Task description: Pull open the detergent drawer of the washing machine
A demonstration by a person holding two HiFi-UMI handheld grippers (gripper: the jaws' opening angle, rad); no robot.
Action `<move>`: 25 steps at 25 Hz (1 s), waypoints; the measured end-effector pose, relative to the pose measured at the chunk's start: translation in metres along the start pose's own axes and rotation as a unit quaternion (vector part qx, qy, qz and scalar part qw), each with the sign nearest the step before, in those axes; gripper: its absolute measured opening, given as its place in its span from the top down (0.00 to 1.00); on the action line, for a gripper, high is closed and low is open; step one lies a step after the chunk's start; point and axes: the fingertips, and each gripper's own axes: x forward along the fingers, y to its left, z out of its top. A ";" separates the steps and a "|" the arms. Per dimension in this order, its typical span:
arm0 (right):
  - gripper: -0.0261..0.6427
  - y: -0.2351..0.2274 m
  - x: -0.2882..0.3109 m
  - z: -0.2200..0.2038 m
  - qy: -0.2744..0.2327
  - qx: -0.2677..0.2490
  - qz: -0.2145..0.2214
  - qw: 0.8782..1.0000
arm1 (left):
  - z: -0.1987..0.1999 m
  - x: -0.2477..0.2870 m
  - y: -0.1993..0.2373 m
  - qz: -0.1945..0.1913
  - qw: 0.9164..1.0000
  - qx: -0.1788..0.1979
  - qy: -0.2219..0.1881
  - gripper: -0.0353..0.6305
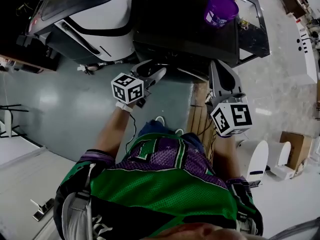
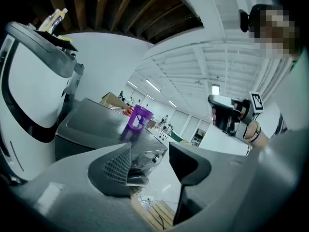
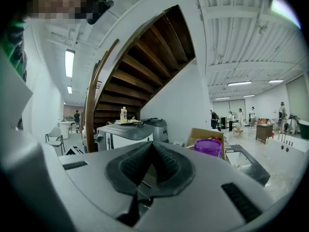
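The washing machine [image 1: 185,29] is a dark box seen from above at the top centre, with a purple tub [image 1: 220,9] standing on its lid. My left gripper [image 1: 152,70] hangs just in front of its near edge, jaws open and empty. In the left gripper view the washing machine's front panel [image 2: 153,154], with a round knob, shows in the gap of the left gripper [image 2: 149,151]; I cannot make out the drawer itself. My right gripper [image 1: 217,66] is at the machine's front right corner. Seen in its own view, the right gripper [image 3: 152,146] has its pads meeting and holds nothing.
A large white and black machine [image 1: 95,14] stands left of the washer. A wooden pallet [image 1: 200,109] lies on the floor under my right arm. A cardboard box [image 1: 295,144] and white appliances sit at the right. A staircase [image 3: 140,66] rises behind.
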 end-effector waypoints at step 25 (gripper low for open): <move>0.96 -0.026 0.061 -0.075 0.072 -0.001 0.002 0.997 | -0.102 0.097 0.148 0.007 0.971 -0.238 -0.004 0.56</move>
